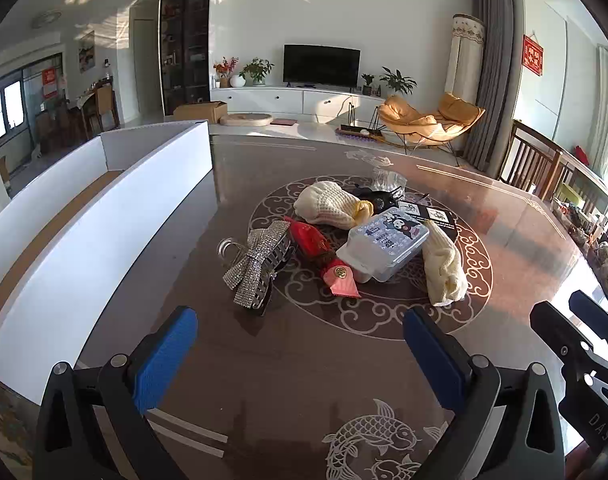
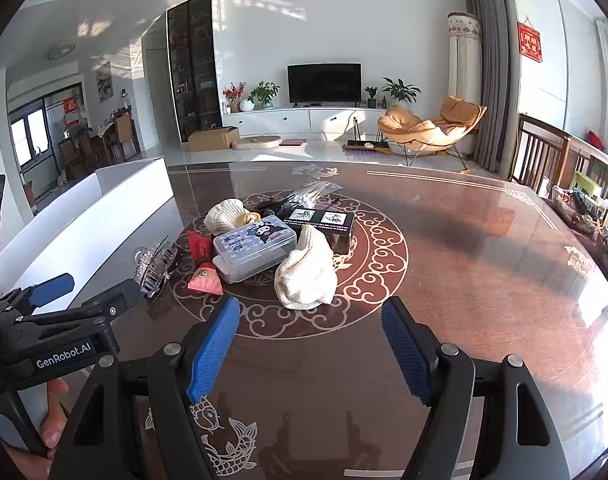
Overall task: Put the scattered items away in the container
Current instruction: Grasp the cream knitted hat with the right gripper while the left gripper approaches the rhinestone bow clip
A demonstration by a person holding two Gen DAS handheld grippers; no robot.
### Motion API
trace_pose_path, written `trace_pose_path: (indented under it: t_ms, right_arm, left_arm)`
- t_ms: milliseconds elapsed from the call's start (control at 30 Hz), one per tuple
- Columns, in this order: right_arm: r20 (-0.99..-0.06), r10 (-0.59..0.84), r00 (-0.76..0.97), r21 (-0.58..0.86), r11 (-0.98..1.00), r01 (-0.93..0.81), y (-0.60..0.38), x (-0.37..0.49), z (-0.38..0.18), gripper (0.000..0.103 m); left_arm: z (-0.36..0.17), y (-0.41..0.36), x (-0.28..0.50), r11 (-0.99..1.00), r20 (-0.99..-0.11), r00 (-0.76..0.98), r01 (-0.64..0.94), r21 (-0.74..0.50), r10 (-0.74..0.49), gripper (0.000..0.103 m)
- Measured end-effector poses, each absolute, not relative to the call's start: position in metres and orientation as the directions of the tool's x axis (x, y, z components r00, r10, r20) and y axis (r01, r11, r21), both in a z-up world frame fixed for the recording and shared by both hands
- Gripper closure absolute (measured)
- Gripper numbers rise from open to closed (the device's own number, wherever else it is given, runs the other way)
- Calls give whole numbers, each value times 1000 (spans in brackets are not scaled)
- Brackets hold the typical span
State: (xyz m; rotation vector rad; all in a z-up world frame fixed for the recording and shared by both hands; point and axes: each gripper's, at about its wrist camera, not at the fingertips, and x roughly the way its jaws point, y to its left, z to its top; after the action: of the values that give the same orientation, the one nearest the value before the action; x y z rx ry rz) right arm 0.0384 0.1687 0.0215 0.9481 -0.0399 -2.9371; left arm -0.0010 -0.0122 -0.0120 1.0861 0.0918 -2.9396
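Both grippers hover over the near edge of the dark patterned desk [image 1: 288,360], empty: the left gripper [image 1: 300,354] spread wide, the right gripper [image 2: 310,346] also open. The scattered items lie heaped at the desk's middle: a rhinestone bow hair clip [image 1: 256,264], a red pouch [image 1: 310,240], a clear plastic box [image 1: 388,242] and cream knitted gloves [image 1: 444,268]. The white container [image 1: 104,216] stands at the left, just beside the heap

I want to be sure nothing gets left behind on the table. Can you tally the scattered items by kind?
Cream knit socks: 2
Rhinestone bow hair claw: 1
Red packets: 2
Clear cartoon-lid box: 1
Black carton: 1
Clear wrapped pack: 1
Black item behind, unclear: 1
Total: 9
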Motion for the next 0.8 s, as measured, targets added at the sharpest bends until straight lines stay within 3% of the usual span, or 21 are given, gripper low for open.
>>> trace_pose_path:
  t_ms: [500, 800]
  right_arm:
    - [-607, -72, -792, 35, -997, 64, 163, 36, 11, 28]
    - [-699, -136, -702, 78, -990, 114, 159, 11, -24, 28]
  left_arm:
    - [-20, -13, -2, -999, -658, -753, 28, -34, 2, 0]
    - [-64, -24, -14, -999, -743, -669, 48, -6, -28, 0]
